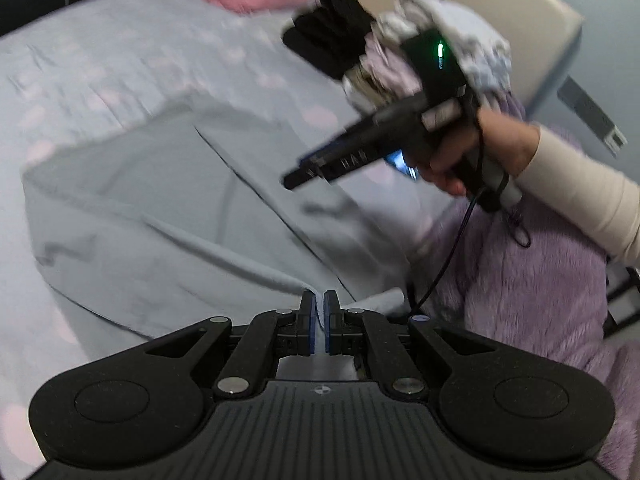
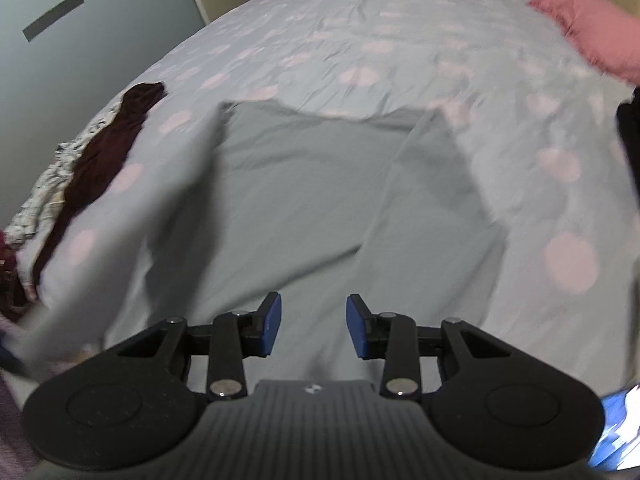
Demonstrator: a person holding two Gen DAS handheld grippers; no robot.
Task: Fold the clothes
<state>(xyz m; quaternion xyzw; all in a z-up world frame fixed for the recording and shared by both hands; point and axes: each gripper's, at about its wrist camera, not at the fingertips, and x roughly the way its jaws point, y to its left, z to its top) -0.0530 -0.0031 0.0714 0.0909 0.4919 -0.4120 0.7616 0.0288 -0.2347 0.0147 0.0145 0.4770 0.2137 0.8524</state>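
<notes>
A pale grey-blue garment (image 2: 304, 200) lies spread on the bed (image 2: 360, 40), filling the middle of the right wrist view. Its long axis runs from the near bottom edge of that frame away toward the top, where a straight edge ends it. A fold or seam slants from the upper right of the garment down toward the centre, and a loose flap rises, blurred, at the lower left.

The left gripper (image 1: 319, 308) has its blue pads pressed together on a thin edge of that garment, at the bottom centre of the left wrist view. The cloth stretches away from it toward the upper left.

The right gripper (image 2: 313, 326) hovers over the near part of the garment with its fingers wide apart and nothing between them. In the left wrist view it shows at the right, held by a hand (image 1: 480, 152) in a cream sleeve (image 1: 588, 200).

The sheet is light blue with pale pink dots. A pink pillow (image 2: 592, 28) sits at the upper right, and a dark brown garment (image 2: 108, 152) lies on patterned clothes at the left edge. A stack of folded clothes (image 1: 384, 52) sits at the top of the left wrist view, by a purple fuzzy blanket (image 1: 528, 288). No writing is readable anywhere.
</notes>
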